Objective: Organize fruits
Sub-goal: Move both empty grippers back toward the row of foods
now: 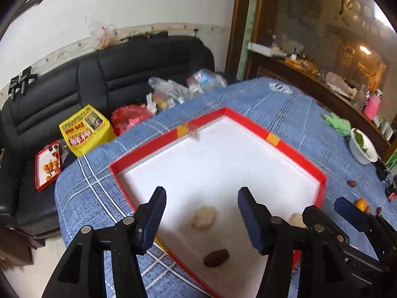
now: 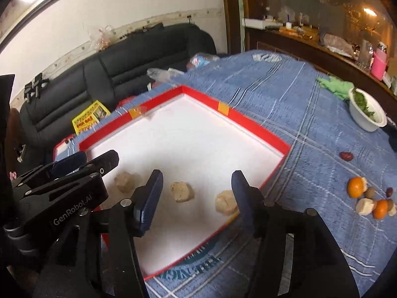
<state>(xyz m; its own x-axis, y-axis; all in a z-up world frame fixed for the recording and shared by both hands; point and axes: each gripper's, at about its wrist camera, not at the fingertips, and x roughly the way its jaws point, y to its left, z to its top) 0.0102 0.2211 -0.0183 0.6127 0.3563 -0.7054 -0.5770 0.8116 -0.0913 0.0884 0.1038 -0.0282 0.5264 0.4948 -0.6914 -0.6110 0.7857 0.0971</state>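
Both grippers over the red tray (image 2: 250, 121), near edge. Left gripper (image 1: 202, 213) fingers apart, empty; right gripper (image 2: 197, 198) likewise. Three pale lumps (image 2: 181, 191) and one brown fruit (image 1: 215, 257) inside tray. Oranges (image 2: 356, 186) right of tray on counter (image 2: 297, 94).

Even, soft daylight; both fisheye views bend at dark corners, motion blur smears edges, warm lamps glare upper right.
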